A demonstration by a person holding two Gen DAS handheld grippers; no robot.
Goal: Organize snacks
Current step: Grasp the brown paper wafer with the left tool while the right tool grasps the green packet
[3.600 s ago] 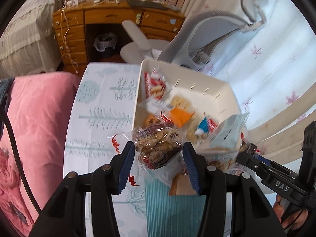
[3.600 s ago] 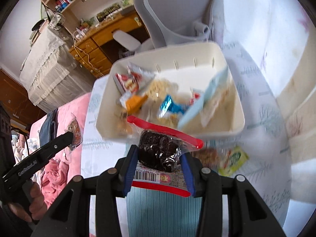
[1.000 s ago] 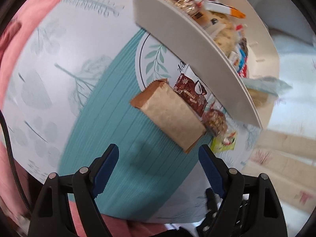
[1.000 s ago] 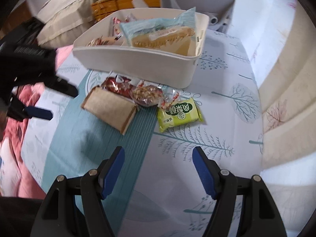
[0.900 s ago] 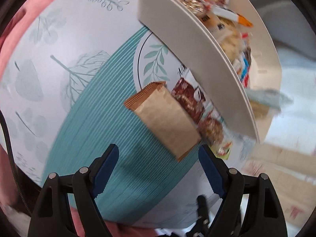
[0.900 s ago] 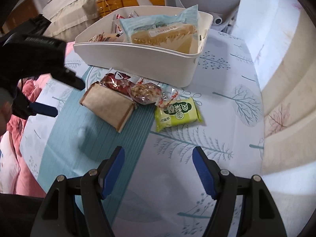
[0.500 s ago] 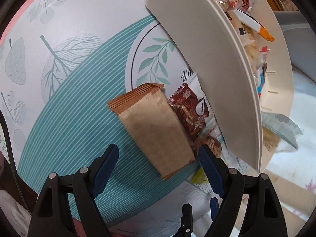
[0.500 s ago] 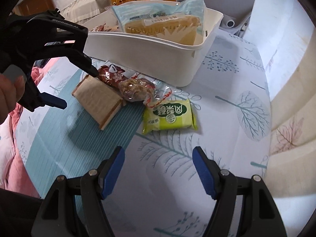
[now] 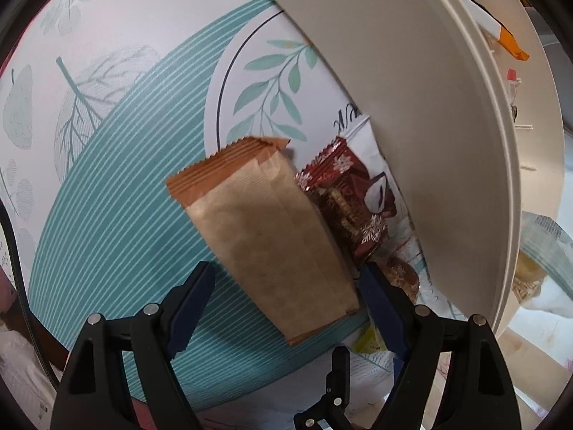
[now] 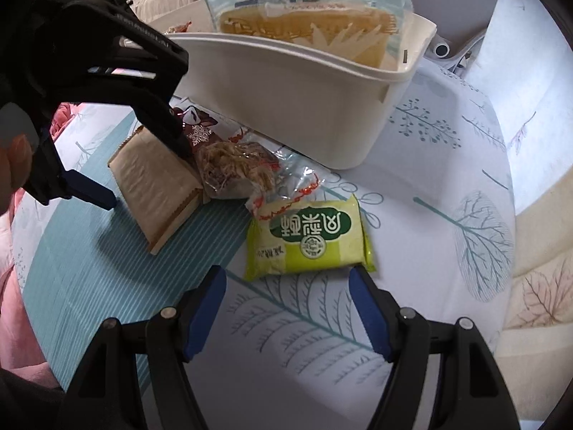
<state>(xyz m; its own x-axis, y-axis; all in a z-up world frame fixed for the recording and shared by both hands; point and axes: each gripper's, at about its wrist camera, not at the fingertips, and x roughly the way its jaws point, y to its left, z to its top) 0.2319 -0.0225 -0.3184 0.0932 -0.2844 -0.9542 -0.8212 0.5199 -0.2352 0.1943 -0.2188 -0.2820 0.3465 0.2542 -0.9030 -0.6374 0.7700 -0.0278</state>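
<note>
A brown paper packet (image 9: 272,236) lies on the table beside a dark red snack packet (image 9: 347,197), next to the white bin (image 9: 429,125). My left gripper (image 9: 286,286) is open, its jaws on either side of the packet's near end. In the right wrist view the brown packet (image 10: 157,182), a clear bag of nutty snacks (image 10: 236,168) and a green packet (image 10: 308,240) lie in front of the bin (image 10: 304,96). My right gripper (image 10: 286,286) is open, just short of the green packet. The left gripper's fingers (image 10: 96,190) straddle the brown packet.
The bin holds several snacks, among them a large pale blue bag (image 10: 308,18). The table has a white cloth with tree prints (image 10: 476,229) and a teal striped mat (image 9: 107,215). Pink bedding (image 10: 10,286) lies past the table's left edge.
Both grippers have let go of their snacks and moved from the bin down to the table. Over the last second the left closed in on the brown packet, the right on the green packet.
</note>
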